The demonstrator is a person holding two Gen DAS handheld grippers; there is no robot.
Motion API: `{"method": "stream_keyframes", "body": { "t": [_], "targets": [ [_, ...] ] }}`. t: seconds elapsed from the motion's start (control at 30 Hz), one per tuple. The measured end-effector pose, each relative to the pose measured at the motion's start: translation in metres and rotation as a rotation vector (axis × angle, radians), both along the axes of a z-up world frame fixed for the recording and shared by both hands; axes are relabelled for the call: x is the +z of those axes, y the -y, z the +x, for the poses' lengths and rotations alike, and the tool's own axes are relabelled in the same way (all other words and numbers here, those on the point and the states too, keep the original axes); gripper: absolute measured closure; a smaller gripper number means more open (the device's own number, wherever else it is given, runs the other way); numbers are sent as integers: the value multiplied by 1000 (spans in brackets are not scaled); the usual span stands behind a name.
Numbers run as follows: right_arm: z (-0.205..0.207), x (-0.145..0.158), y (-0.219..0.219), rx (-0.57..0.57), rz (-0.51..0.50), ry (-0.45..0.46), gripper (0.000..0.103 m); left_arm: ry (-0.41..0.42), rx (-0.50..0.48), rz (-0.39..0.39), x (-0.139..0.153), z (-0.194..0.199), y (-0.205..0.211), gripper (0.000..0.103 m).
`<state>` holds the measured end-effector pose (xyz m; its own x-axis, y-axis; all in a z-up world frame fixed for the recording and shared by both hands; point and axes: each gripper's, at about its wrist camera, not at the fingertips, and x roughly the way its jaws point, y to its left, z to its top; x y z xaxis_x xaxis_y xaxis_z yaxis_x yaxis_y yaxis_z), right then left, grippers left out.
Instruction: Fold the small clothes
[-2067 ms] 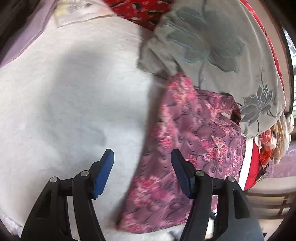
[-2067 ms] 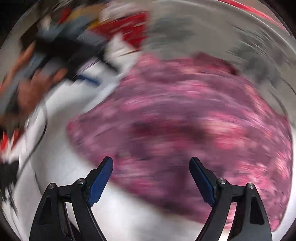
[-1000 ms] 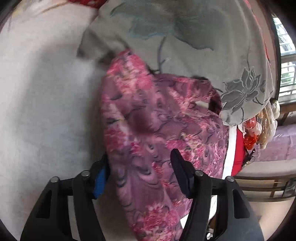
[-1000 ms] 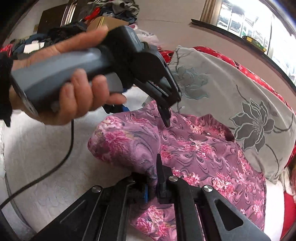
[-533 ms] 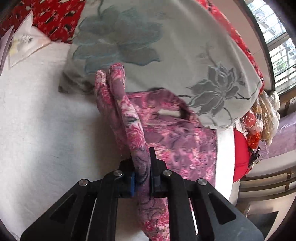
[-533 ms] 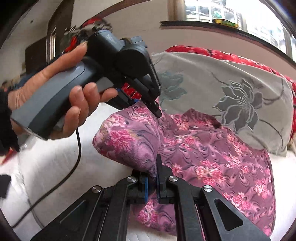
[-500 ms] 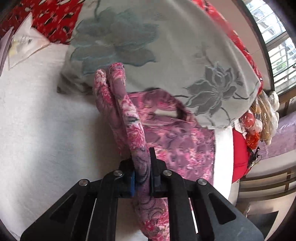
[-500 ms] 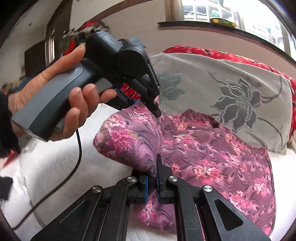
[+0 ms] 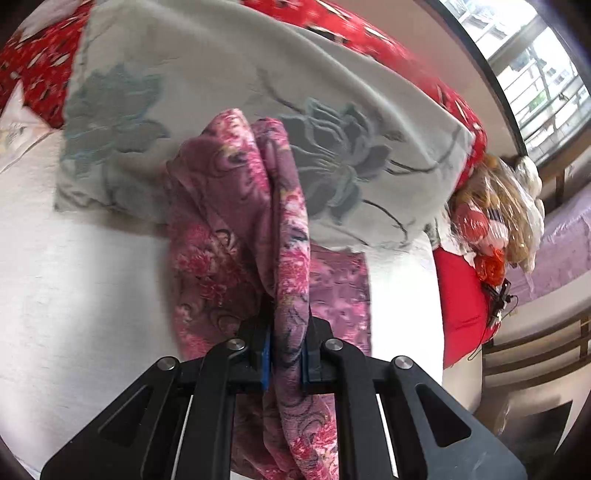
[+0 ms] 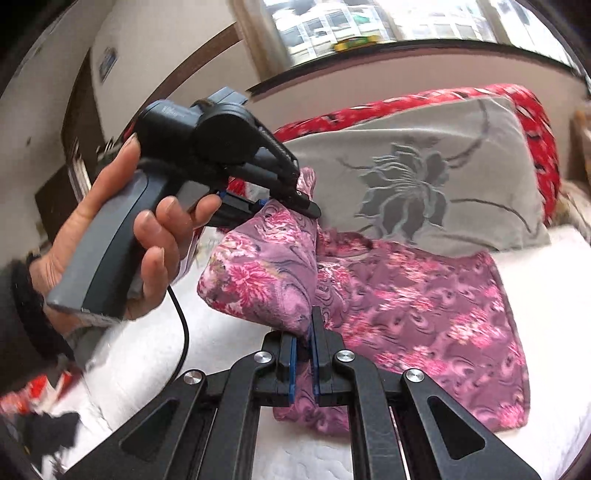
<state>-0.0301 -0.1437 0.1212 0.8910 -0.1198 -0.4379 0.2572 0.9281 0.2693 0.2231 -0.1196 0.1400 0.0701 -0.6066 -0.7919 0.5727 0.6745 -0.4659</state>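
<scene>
A small purple garment with pink flowers lies partly on the white bed. My left gripper is shut on one edge of the garment and holds it lifted. It also shows in the right wrist view, held in a hand. My right gripper is shut on the garment's near edge. The cloth between the two grippers is raised off the bed in a fold. The rest of it lies flat to the right.
A grey pillow with a flower print lies just behind the garment. Red patterned bedding is behind it. The white bed cover extends left. A black cable hangs from the left gripper. A window is at the back.
Both grippers, open two seconds ago, closed on the garment's edges and have lifted them higher off the bed, towards the pillow.
</scene>
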Motion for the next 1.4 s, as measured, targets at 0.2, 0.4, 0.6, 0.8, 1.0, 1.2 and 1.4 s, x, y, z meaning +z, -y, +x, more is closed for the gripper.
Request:
{"method": "stream_keyframes", "body": {
  "t": [0.2,0.4,0.6,0.8,1.0,1.2,1.4],
  "targets": [
    [-36,-10,46,-76,140,30,98,-3,-59,30,-8,-31,50,94],
    [-65,-35,86,-148,287,40,98,-44,-118,75,-37,-54,97,94],
    [-85,-74,119,-215,485,32,98,-136,-126,131,-74,-67,128,91],
    [-94,-120,147,-293,695,-36,93,-224,-134,93,-75,-71,118,88],
    [-122,-87,160,-355,619,-18,89,-142,2,8,-50,-32,43,57],
    [-80,-32,216,-282,516,49,39,-216,125,1,-82,0,-18,57],
    [35,-63,246,-169,514,-173,40,-250,81,-34,-100,-1,-26,57]
  ]
}}
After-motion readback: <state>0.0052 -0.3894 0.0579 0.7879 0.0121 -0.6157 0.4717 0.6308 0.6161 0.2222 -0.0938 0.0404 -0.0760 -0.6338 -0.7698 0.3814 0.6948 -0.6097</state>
